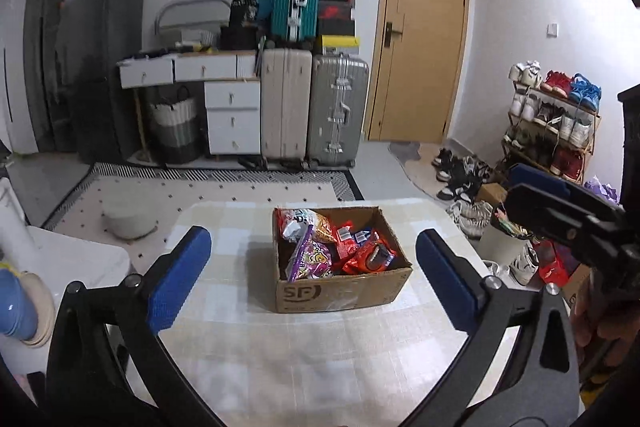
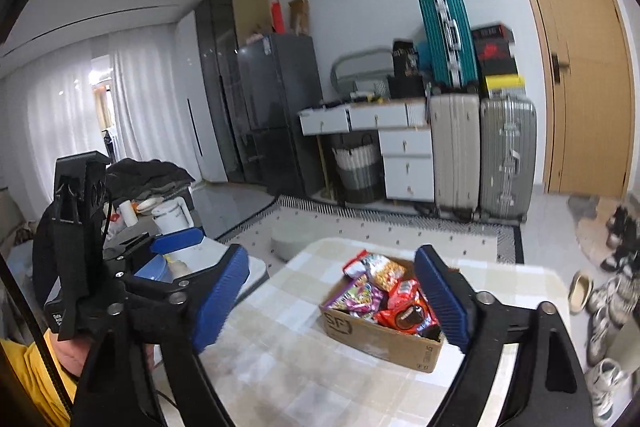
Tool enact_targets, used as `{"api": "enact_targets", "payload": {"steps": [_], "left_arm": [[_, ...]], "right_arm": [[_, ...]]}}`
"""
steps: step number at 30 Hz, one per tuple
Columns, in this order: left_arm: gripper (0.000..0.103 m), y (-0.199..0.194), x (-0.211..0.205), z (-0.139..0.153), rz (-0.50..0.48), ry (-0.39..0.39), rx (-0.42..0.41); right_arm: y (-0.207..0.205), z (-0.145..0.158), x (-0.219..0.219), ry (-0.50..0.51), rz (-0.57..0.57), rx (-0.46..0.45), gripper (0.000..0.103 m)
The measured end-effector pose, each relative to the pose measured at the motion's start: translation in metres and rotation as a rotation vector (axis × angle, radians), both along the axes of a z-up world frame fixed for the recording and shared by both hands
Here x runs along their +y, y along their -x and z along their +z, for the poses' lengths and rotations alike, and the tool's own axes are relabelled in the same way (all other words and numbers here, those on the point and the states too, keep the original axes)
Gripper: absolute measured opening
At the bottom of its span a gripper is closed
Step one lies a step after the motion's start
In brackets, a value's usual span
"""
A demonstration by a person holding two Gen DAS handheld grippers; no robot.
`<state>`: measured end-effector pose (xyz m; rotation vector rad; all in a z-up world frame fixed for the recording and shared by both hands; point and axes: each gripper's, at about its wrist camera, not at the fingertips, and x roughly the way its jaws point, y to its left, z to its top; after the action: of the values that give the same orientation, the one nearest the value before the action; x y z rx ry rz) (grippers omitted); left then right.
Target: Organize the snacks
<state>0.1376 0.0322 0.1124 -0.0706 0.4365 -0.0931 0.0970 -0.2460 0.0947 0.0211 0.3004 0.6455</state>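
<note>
**Both claws empty over snack box**

Left gripper (image 1: 312,275) nearest: jaws spread wide, holding nothing, framing the box (image 1: 340,291) mid-table (image 1: 320,367). Right gripper (image 2: 332,295) also gapes empty, its right pad just in front of the box's near right corner. Box sits on the checked cloth, packed with packets (image 1: 360,255): red, purple, orange.

Judgement: bags are light, soft, crinkly, likely slippery; contents crush easily. Pinch a top seam or corner, gently. Cardboard is stiff; grip a wall.
</note>
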Motion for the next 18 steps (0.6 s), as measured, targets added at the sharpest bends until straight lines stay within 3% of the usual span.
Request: {"api": "enact_targets", "payload": {"steps": [4,9,18], "left_arm": [[0.102,0.06,0.002,0.017,0.037,-0.019,-0.09],[0.102,0.115,0.001,0.02,0.061,-0.03,-0.137],[0.102,0.175,0.011,-0.018,0.13,-0.042,-0.176]], "right_arm": [[0.045,0.007,0.0,0.007,-0.011,-0.068,0.101],[0.083,-0.002,-0.007,0.015,-0.028,-0.099,0.102],[0.103,-0.058,-0.031,0.005,-0.156,-0.06,0.102]]}}
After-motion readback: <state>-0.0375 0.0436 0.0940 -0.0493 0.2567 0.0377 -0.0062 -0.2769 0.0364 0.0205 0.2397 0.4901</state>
